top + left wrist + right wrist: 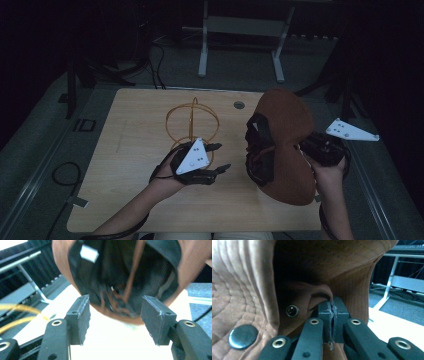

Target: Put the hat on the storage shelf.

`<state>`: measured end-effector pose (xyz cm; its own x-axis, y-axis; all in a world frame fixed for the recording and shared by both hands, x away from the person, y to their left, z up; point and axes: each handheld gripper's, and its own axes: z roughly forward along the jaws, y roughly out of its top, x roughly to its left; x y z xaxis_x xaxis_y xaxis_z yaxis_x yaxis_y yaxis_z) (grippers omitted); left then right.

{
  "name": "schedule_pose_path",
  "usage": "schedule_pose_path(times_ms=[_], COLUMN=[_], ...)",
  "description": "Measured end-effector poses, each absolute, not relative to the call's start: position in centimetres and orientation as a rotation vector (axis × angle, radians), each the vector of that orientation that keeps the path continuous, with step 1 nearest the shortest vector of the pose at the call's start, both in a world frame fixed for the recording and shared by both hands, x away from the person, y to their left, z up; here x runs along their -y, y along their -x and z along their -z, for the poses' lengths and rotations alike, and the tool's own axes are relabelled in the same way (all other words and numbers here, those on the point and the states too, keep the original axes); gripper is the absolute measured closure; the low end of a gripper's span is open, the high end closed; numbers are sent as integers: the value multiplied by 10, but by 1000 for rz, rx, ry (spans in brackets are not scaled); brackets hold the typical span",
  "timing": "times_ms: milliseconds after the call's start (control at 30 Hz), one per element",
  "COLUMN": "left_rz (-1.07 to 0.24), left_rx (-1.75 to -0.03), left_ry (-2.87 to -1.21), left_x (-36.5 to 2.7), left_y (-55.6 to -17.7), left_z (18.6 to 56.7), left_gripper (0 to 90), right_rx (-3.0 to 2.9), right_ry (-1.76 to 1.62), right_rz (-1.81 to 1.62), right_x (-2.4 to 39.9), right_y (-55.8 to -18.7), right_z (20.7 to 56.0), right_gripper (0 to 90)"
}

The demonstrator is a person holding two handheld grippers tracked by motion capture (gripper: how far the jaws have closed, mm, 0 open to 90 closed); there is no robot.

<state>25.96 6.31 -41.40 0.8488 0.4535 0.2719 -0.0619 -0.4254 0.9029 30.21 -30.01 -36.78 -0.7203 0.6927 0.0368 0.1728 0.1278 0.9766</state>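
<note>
Brown quilted cloth is pinched between the closed jaws of the right gripper [333,315], which holds a bucket hat [285,145] by a fold of its brim, lifted clear above the right half of the tabletop [130,200]. Held so, with the crown turned away and the opening facing left, the hat presents its dark inside toward the other hand, seemingly so that it may be taken or steadied there. The left gripper [115,320] stands with its jaws wide apart and empty, aimed at that opening but apart from it; in the high view it hovers near the middle of the tabletop, close to the near edge. The hat is soft and limp: its brim shows parallel rows of stitching, its lining [120,277] is a black woven fabric carrying a small white label [89,253], and a thin brown cord hangs across the inside. A dark round snap button [243,336] and a small metal eyelet [292,311] sit on the brim near the grip. The jaw pads [83,315] are black, blocky and finely ribbed, suited to gripping thin cloth. Behind the left gripper, toward the far edge of the pale wood-grain tabletop, stands a thin golden wire stand [192,122] made of crossed hoops; whether it is meant to bear the hat is only a guess.
</note>
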Motion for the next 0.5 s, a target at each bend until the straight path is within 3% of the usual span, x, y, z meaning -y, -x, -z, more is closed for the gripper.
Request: schedule_pose_path(times_ms=[67, 267, 500], left_rz=[-594, -580, -581], left_rx=[-322, -425, -471], left_ry=[-1936, -1919, -1921], left_x=[-73, -102, -132], left_y=[-258, -254, -244], left_z=[419, 431, 454], left_gripper=[386, 169, 122], right_rx=[-1967, -1930, -1918], right_ry=[-842, -865, -891], right_rz=[-1642, -1650, -1667], right_x=[300, 296, 287], right_y=[-308, -325, -341], right_z=[362, 348, 344], right_gripper=[877, 877, 877])
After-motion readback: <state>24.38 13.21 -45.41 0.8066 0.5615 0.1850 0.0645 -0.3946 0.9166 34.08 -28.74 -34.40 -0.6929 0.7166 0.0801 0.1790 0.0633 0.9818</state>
